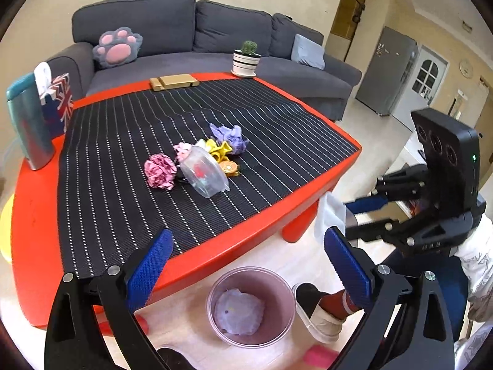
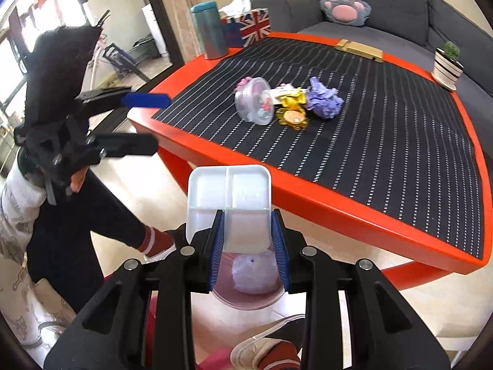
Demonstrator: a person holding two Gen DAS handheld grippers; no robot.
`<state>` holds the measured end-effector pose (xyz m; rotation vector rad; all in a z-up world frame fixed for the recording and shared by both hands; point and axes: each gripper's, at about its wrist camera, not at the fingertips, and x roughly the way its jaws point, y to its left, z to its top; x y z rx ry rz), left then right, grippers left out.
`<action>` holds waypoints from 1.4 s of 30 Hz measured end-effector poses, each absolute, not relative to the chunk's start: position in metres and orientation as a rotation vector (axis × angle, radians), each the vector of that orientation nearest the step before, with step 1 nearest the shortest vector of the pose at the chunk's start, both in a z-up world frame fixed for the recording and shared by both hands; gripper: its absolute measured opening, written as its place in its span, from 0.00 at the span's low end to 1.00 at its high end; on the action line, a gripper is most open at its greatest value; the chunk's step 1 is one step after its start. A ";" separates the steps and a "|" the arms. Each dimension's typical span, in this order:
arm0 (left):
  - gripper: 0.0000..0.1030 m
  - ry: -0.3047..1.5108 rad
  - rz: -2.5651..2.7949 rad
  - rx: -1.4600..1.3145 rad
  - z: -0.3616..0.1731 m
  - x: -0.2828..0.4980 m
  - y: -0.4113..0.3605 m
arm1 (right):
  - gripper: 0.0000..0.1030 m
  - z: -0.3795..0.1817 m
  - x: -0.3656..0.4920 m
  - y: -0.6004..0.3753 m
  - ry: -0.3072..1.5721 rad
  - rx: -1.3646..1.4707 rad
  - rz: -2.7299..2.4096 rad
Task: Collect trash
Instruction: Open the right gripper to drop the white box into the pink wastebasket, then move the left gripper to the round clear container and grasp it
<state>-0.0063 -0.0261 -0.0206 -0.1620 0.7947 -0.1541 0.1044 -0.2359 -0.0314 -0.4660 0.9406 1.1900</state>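
Beside the near edge of the red counter, a pink translucent waste bin stands on the pale floor, with one crumpled lilac paper ball lying at its bottom. Directly above the bin, the right tongs are closed on a white divided plastic tray; their blue pads press both sides of one of its compartments, and the tray is held tilted with its open face toward the camera. The left tongs stand spread wide with nothing between the blue pads, poised over the counter edge and the bin. On the black striped mat covering the counter, the remaining trash lies in one cluster: a pink crumpled paper ball, a clear plastic container lying on its side, a yellow wrapper and a crumpled purple paper, touching or just beside one another. At the far edge of the counter are a teal tumbler, a Union Jack tissue box, a gold-coloured flat box and a small potted cactus. A grey sofa with a paw-shaped cushion stands behind. A person's slippered foot rests beside the bin.
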 end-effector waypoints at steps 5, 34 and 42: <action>0.92 0.785 -0.139 -0.174 -0.019 -0.008 -0.020 | 0.29 -0.032 0.098 -0.232 0.944 -0.481 1.228; 0.92 0.802 -0.130 -0.179 -0.025 -0.006 -0.019 | 0.92 -0.028 0.117 -0.234 0.946 -0.384 1.176; 0.92 0.801 -0.110 -0.196 -0.024 0.006 -0.016 | 0.93 -0.023 0.134 -0.235 0.931 -0.340 1.118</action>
